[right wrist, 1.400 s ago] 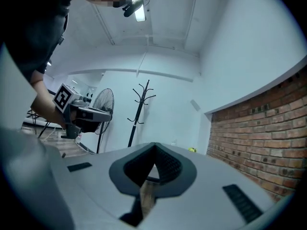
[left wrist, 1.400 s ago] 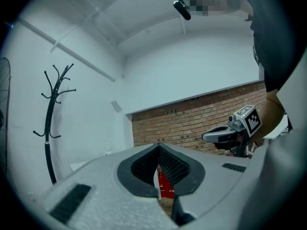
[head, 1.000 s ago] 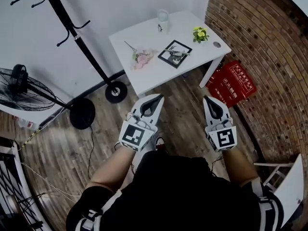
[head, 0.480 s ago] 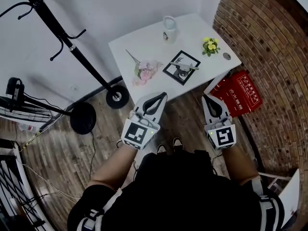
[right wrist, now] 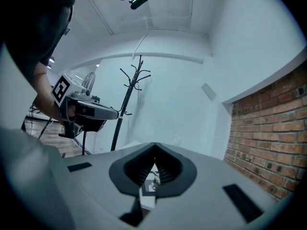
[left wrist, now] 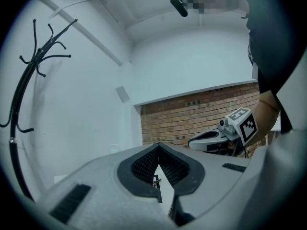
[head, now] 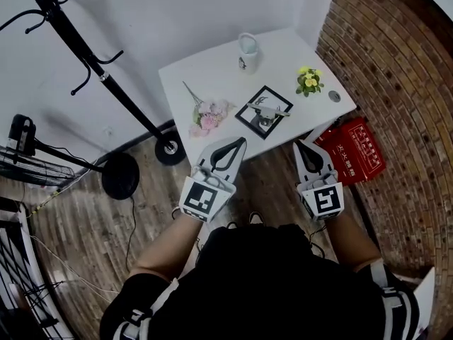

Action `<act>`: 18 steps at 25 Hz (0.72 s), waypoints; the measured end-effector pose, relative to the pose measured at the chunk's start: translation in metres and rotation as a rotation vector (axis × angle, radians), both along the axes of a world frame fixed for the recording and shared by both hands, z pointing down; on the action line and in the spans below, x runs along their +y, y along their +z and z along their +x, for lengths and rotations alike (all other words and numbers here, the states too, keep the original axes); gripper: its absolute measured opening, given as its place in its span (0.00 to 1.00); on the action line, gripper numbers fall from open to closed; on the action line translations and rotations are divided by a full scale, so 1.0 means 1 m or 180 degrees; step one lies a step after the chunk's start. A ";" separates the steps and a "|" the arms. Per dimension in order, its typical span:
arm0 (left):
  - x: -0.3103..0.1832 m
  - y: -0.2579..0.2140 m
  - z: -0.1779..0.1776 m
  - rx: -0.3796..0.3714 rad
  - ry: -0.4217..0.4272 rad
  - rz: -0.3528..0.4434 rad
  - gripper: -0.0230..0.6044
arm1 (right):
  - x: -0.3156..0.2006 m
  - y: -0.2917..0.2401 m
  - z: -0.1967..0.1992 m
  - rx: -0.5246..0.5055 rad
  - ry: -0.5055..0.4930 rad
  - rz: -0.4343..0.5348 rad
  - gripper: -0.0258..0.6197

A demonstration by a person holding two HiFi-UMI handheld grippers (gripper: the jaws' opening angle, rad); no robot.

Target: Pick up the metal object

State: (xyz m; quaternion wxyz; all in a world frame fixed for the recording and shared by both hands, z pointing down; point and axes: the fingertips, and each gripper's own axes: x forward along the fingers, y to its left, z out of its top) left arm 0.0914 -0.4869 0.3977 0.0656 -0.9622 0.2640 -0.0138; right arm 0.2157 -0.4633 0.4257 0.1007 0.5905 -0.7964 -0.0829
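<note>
A small metal object (head: 266, 111), shaped like a model plane, lies on a black-framed square mat (head: 249, 122) on the white table (head: 212, 83). Through the right gripper's jaw gap a bit of the mat (right wrist: 152, 183) shows. My left gripper (head: 239, 141) hovers over the table's near edge, jaws shut with nothing in them. My right gripper (head: 297, 146) hangs just off the near edge, right of the mat, shut and empty too. In the left gripper view the left gripper (left wrist: 158, 146) has its tips together; the right gripper (left wrist: 192, 143) shows beside it. The right gripper (right wrist: 154, 144) is likewise closed in its own view.
On the table stand a white mug (head: 247, 52), a pink flower bunch (head: 207, 115), a small yellow flower pot (head: 309, 81) and a round hole (head: 334, 96). A black coat rack (head: 106, 83) and fan (head: 28, 151) are left. A red box (head: 354, 151) lies by the brick wall (head: 403, 105).
The view has advanced toward the table: the table and its objects sit closer to the grippers, whose tips now reach its near edge. Both grippers stay shut.
</note>
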 end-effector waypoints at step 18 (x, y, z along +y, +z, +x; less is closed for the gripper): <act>-0.014 0.005 0.005 -0.0003 -0.0198 -0.0066 0.05 | -0.041 0.037 -0.005 0.0280 -0.0432 -0.0261 0.27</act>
